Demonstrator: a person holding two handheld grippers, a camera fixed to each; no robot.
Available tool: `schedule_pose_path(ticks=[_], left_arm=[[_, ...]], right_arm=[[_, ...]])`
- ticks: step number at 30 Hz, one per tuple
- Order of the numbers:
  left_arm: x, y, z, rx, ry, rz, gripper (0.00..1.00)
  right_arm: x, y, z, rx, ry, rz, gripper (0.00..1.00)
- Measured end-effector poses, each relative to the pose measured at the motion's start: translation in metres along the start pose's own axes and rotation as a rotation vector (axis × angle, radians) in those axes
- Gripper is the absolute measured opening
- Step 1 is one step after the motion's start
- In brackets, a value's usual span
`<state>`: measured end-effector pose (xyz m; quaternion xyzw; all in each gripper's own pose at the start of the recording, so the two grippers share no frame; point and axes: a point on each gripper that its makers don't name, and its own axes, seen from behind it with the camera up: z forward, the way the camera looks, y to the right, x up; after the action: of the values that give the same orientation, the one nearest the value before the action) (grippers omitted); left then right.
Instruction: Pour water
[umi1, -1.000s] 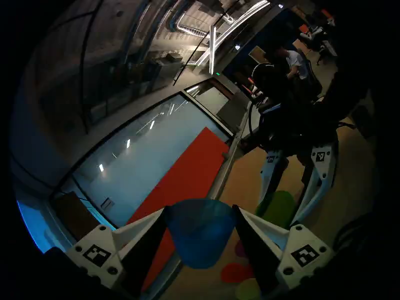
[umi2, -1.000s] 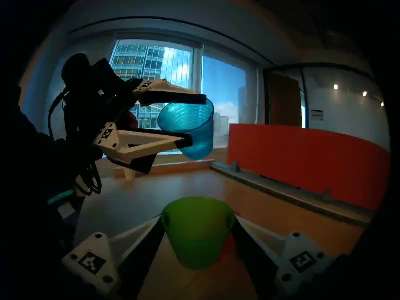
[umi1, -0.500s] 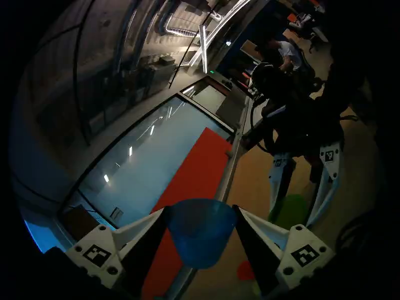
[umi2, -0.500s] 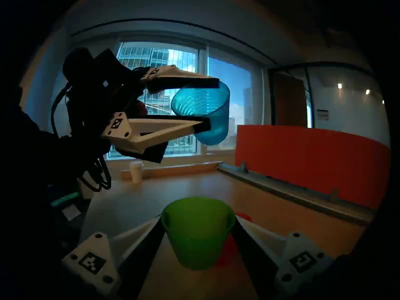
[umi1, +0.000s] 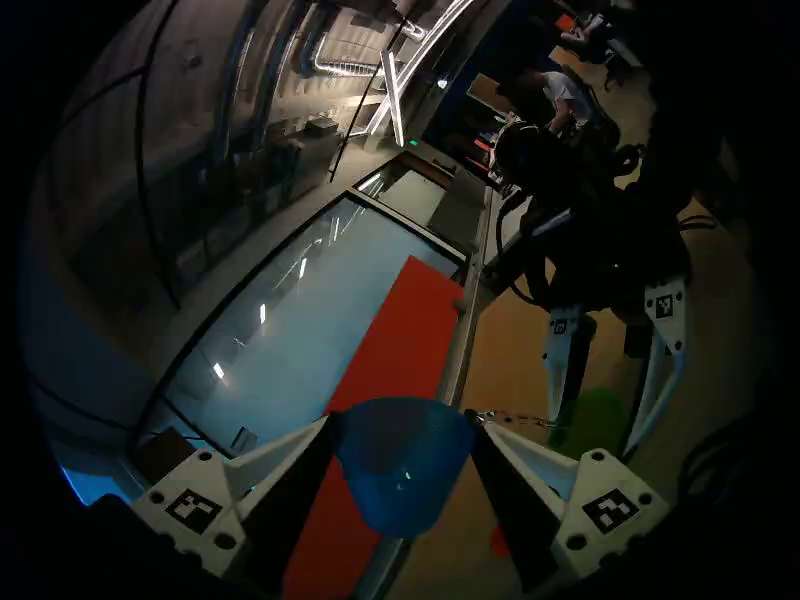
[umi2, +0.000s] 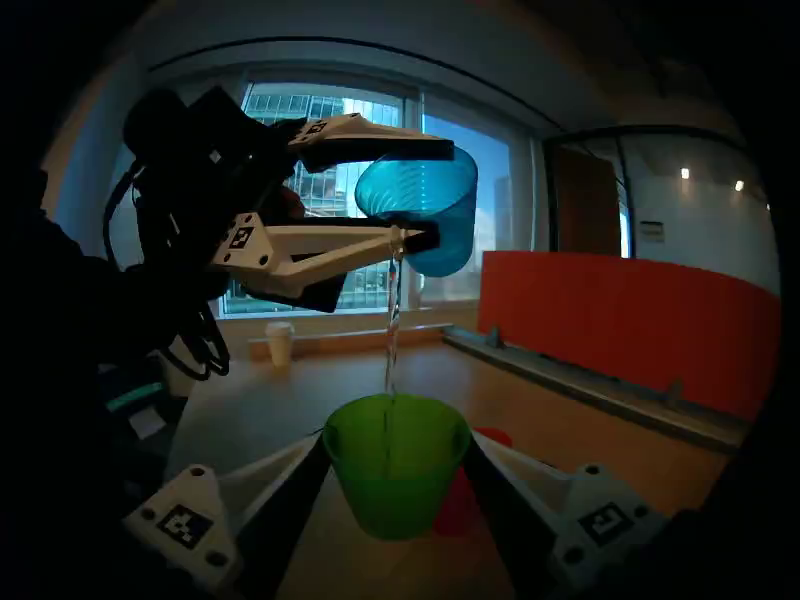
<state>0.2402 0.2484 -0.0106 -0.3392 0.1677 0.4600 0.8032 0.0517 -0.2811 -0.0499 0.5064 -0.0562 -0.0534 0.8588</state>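
Observation:
In the right gripper view, my right gripper (umi2: 396, 470) is shut on an upright green cup (umi2: 396, 462). Above it my left gripper (umi2: 425, 195) is shut on a translucent blue cup (umi2: 420, 207), tipped on its side. A thin stream of water (umi2: 391, 320) falls from the blue cup's rim into the green cup. In the left gripper view, the blue cup (umi1: 402, 475) sits between my left gripper's (umi1: 402, 470) fingers. Farther off, the green cup (umi1: 600, 420) stands between the right gripper's (umi1: 605, 405) white fingers, and drops of water (umi1: 510, 418) trail toward it.
A wooden table (umi2: 560, 420) lies under both cups, with red round mats (umi2: 458, 498) beside the green cup. A paper cup (umi2: 279, 342) stands by the window. A long orange panel (umi2: 640, 320) runs along the table's far right. A person (umi1: 560, 95) sits in the background.
The blue cup has moved right and tipped further until it is above the green cup; water now streams from it. The green cup has stayed still.

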Motion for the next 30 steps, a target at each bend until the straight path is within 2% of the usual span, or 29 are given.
schedule_pose_path(ticks=[14, 30], left_arm=[[0.004, -0.004, 0.004, 0.003, -0.005, 0.064, 0.9], [0.013, -0.015, 0.005, 0.021, 0.003, 0.119, 0.9]], right_arm=[[0.002, 0.001, -0.001, 0.004, 0.003, -0.006, 0.91], [0.003, 0.003, -0.002, 0.004, 0.005, -0.011, 0.91]])
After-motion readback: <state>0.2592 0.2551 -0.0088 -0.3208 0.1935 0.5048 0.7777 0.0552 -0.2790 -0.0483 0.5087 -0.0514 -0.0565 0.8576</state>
